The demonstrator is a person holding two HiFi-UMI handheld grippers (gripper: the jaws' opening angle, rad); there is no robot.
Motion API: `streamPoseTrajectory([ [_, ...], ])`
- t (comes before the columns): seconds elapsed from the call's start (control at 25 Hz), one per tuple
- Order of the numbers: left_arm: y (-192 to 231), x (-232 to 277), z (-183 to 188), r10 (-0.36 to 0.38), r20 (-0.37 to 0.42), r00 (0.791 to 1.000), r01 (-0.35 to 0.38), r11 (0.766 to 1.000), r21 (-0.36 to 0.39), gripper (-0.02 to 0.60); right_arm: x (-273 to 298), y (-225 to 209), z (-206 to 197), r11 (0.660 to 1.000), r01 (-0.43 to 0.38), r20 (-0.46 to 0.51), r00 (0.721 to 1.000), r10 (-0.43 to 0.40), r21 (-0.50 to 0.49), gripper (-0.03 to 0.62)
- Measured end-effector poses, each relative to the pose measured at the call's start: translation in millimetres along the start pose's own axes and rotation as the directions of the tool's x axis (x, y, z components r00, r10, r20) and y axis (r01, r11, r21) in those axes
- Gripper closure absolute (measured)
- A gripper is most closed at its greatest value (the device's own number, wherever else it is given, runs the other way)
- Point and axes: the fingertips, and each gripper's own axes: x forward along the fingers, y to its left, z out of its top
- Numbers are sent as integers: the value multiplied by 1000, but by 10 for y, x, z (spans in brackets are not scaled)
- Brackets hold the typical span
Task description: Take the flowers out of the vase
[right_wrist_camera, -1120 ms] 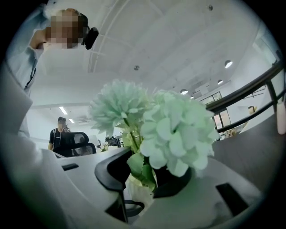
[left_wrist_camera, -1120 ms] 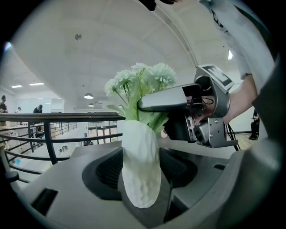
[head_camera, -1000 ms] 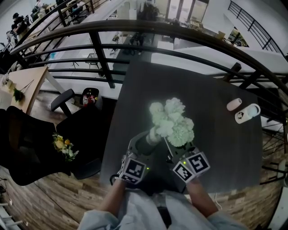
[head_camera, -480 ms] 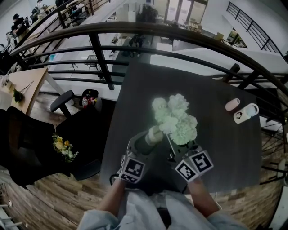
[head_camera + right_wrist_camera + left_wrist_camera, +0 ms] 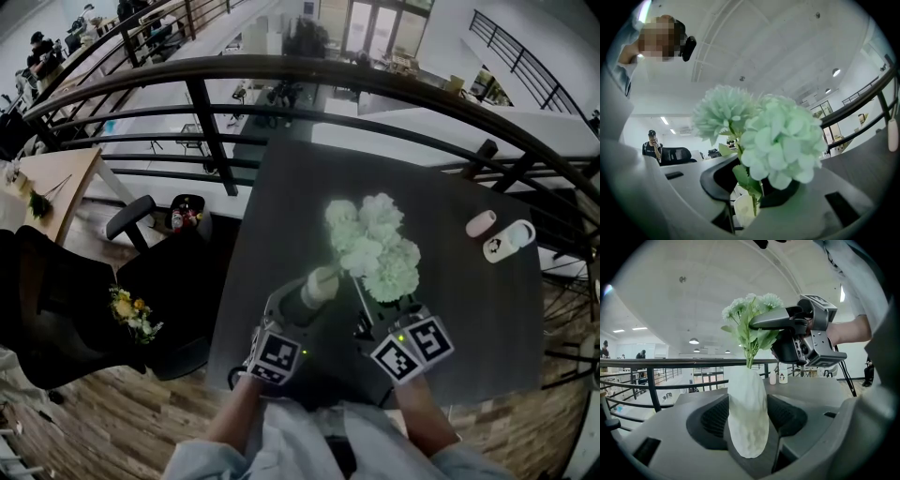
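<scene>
now flowers (image 5: pixel 764 136) between right gripper (image 5: pixel 752 206) jaws

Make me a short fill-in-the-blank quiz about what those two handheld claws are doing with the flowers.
1. The left gripper is closed on the white ____.
2. The right gripper pinches the flowers by their ____.
3. Both grippers work above a dark grey ____.

Missing words: vase; stems; table.
</scene>
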Motion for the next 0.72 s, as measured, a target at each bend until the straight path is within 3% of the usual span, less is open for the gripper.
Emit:
streamPoseTrajectory([
  [0.72, 20, -4, 1, 3, -6, 1000, -3, 1000, -5, 327, -219, 102, 630, 1000, -13, 101, 995, 13, -3, 490],
])
